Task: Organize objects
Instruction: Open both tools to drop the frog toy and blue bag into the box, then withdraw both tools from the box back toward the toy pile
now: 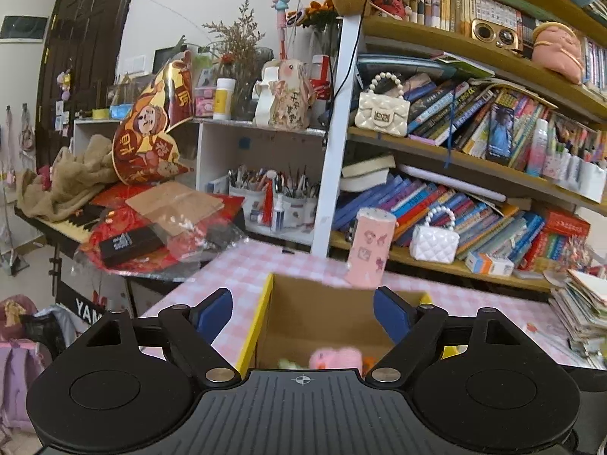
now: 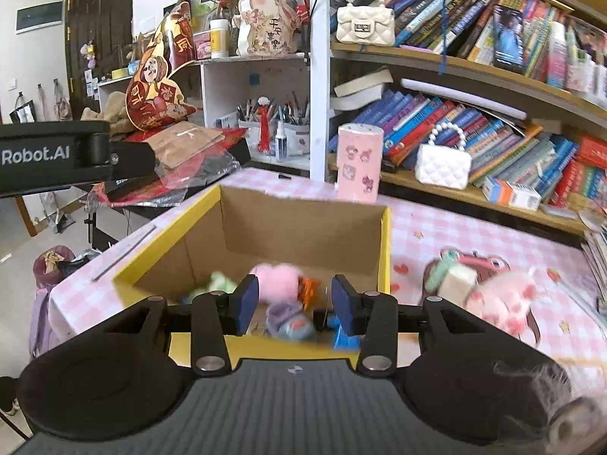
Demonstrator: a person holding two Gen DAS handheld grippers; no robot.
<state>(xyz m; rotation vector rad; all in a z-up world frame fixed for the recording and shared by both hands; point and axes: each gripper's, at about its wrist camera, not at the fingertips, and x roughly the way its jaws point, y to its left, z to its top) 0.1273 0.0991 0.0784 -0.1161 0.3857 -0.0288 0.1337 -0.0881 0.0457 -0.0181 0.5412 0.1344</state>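
Note:
An open cardboard box with yellow outer walls (image 2: pixel 385 250) stands on the pink checked table (image 2: pixel 455 235). Inside lie several small plush toys: a pink one (image 2: pixel 279 282), a green one (image 2: pixel 218 282), an orange one (image 2: pixel 311 290), a purple-blue one (image 2: pixel 290 322). My right gripper (image 2: pixel 296 301) is open and empty just above the box's near edge. My left gripper (image 1: pixel 303 313) is open and empty above the same box (image 1: pixel 261 326), with a pink toy (image 1: pixel 335 358) below it. A pink pig plush (image 2: pixel 504 301) and a green-beige toy (image 2: pixel 449 276) lie on the table to the right of the box.
A pink cylinder tin (image 2: pixel 358 163) stands behind the box. Bookshelves (image 2: pixel 474 189) with books and a white purse (image 2: pixel 442 165) line the back right. A paper stack (image 1: pixel 584 311) sits at the table's right. A cluttered keyboard (image 1: pixel 76 227) is at the left.

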